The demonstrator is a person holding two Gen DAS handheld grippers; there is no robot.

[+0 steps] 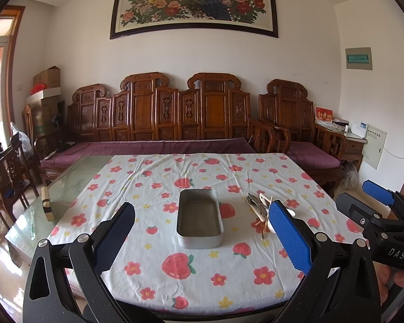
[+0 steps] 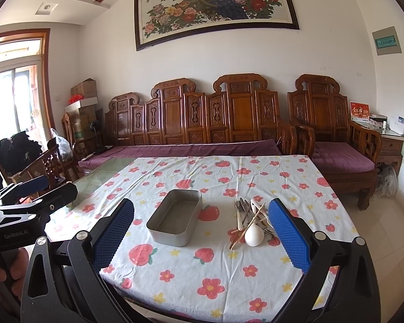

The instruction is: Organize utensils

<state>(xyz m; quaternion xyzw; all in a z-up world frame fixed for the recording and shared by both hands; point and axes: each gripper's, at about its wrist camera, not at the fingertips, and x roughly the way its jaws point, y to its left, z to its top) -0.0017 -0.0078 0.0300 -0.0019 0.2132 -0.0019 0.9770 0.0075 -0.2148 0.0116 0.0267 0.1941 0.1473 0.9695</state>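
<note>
An empty grey metal tin [image 1: 199,218] sits in the middle of the flowered tablecloth [image 1: 159,269]; it also shows in the right wrist view [image 2: 175,216]. To its right lies a pile of utensils [image 2: 251,222]: metal cutlery, wooden chopsticks and a white spoon [image 2: 254,235]. The pile shows partly behind my left gripper's blue finger in the left wrist view [image 1: 258,210]. My left gripper [image 1: 204,239] is open and empty, above the table's near edge. My right gripper [image 2: 202,234] is open and empty, also near the front edge. Each gripper appears at the side of the other's view.
A small wooden block [image 1: 47,203] stands on the bare glass tabletop [image 1: 75,180] at the left. A carved wooden sofa [image 1: 159,123] with purple cushions runs behind the table. Wooden chairs [image 1: 8,177] stand at the left. Tiled floor [image 2: 385,242] lies to the right.
</note>
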